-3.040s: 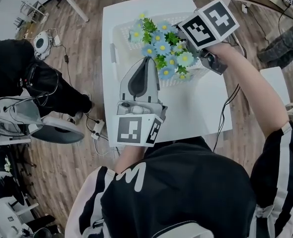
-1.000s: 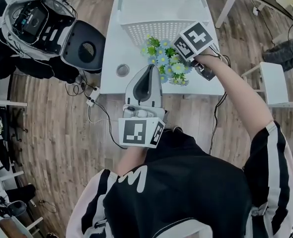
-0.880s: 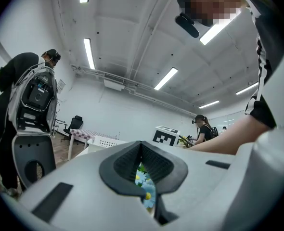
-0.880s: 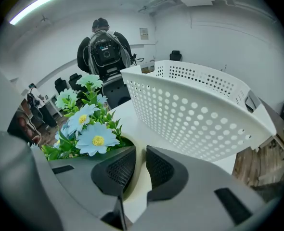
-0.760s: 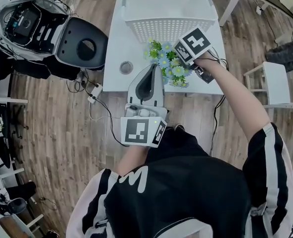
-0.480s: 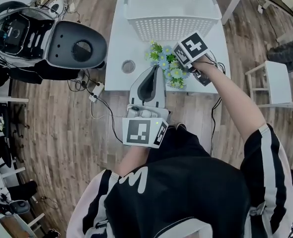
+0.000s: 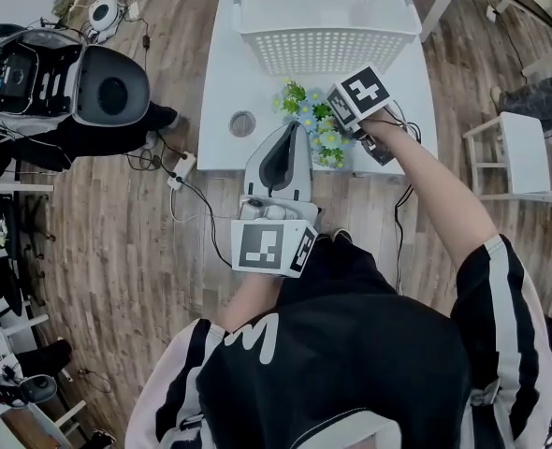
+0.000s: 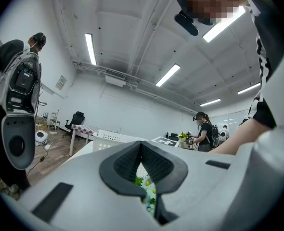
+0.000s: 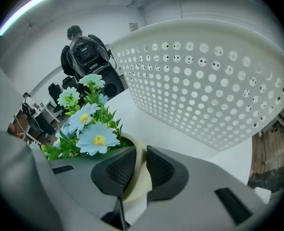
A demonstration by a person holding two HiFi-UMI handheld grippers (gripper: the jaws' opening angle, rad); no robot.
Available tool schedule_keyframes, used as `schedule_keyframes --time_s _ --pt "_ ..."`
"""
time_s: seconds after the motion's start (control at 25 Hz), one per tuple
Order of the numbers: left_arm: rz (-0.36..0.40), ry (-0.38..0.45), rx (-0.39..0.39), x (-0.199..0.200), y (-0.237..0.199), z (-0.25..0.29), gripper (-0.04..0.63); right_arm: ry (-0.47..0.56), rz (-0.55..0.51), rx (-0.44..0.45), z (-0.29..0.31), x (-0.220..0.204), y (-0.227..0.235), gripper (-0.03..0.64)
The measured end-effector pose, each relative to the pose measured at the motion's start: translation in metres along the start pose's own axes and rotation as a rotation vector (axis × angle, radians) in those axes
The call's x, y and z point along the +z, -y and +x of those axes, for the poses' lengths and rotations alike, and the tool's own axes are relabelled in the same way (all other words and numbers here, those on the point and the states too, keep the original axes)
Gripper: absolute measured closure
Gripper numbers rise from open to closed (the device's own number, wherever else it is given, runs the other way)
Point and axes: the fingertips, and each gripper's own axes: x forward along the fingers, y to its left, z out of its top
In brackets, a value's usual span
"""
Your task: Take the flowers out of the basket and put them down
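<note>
Looking steeply down in the head view on a narrow white counter [image 7: 222,82] at the upper middle of the frame, set over a wood-plank floor [image 7: 117,251]. Showing a white perforated basket [image 7: 325,50] at the counter's top end. Placing the flowers [image 7: 313,124], a bunch of pale blue and white daisies with green leaves in a cream pot [image 9: 136,196], outside the basket and just below it in the frame, near the counter's lower edge; impossible to tell whether the pot touches the counter or hangs just above it. Finding the right tongs [image 9: 141,150] clenched on the pot's rim, with the cream wall squeezed between the two dark pads, reaching in from the right of the bunch. Finding the left tongs [image 8: 141,147] closed tip to tip and grasping nothing, aimed up the frame at the flowers from just beside them, with a few blooms glimpsed through the slit under the tips. Taking in also a small round disc [image 7: 242,123] on the counter left of the flowers, and a person with a bulky pack [image 7: 61,73] at the upper left.
</note>
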Motion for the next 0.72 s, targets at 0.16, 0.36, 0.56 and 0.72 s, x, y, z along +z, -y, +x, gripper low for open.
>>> schedule_keyframes --time_s 0.16,0.36,0.56,0.72 --pt "0.0 -0.004 0.001 0.001 0.001 0.001 0.6 0.023 0.044 0.015 0.0 -0.003 0.004 0.543" --pt "-0.001 -0.01 0.001 0.008 -0.001 0.004 0.6 0.093 0.092 0.035 -0.005 0.004 0.004 0.538" --pt "0.007 -0.022 -0.01 0.008 0.005 0.006 0.6 0.211 0.176 0.08 -0.008 0.002 0.007 0.528" --pt "0.012 -0.03 -0.015 0.008 0.01 0.008 0.6 0.247 0.243 0.113 -0.011 0.0 0.012 0.52"
